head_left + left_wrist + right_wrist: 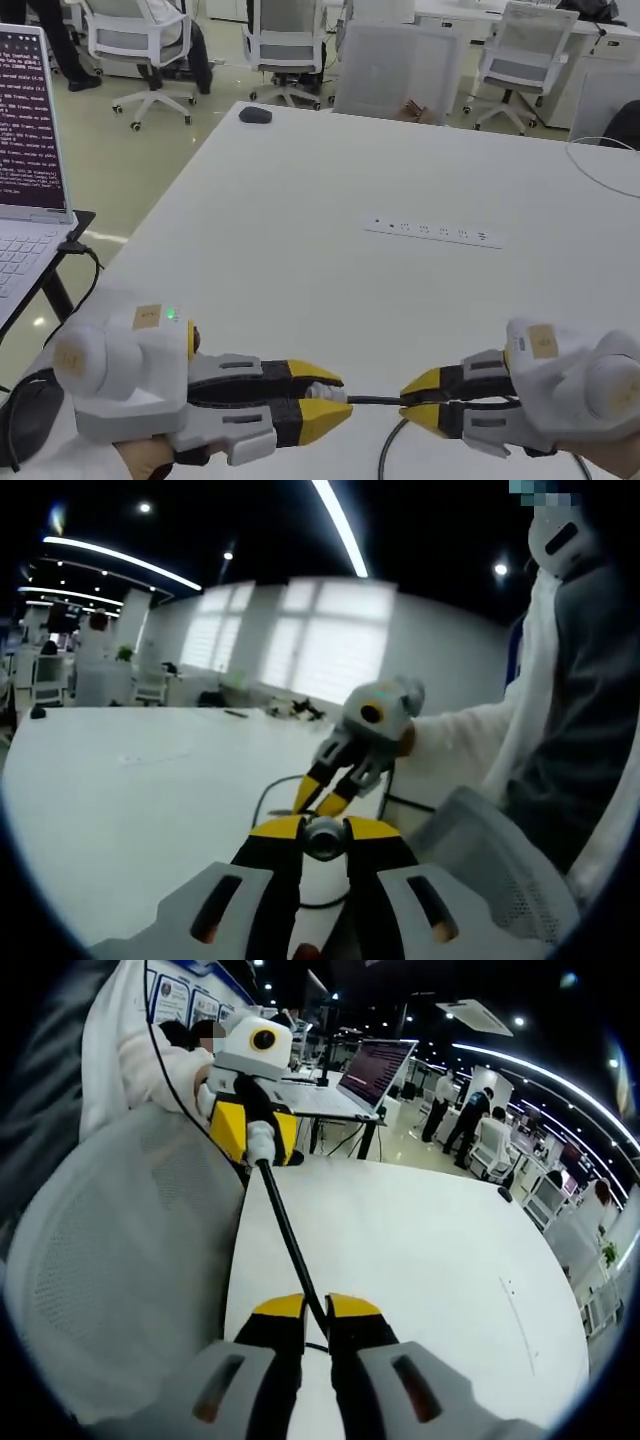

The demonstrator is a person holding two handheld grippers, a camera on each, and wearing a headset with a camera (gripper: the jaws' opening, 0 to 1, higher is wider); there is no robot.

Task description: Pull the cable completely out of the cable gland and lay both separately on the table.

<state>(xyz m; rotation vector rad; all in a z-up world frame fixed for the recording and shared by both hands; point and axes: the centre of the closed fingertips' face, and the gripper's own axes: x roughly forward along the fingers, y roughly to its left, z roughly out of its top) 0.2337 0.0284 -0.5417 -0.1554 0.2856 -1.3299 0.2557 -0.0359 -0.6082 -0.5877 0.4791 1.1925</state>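
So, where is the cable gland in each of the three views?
Head view: gland low centre, clamped in left gripper.
Left gripper view: bottom centre, between that view's own jaws.
Right gripper view: upper left, at the cable's far end.
Shared landmark: the black cable, running from gland to right gripper.

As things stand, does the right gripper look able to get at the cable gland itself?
Probably not. The right tongs are shut on the black cable, a stretch away from the cable gland, and the left tongs clamp the gland, covering its sides.
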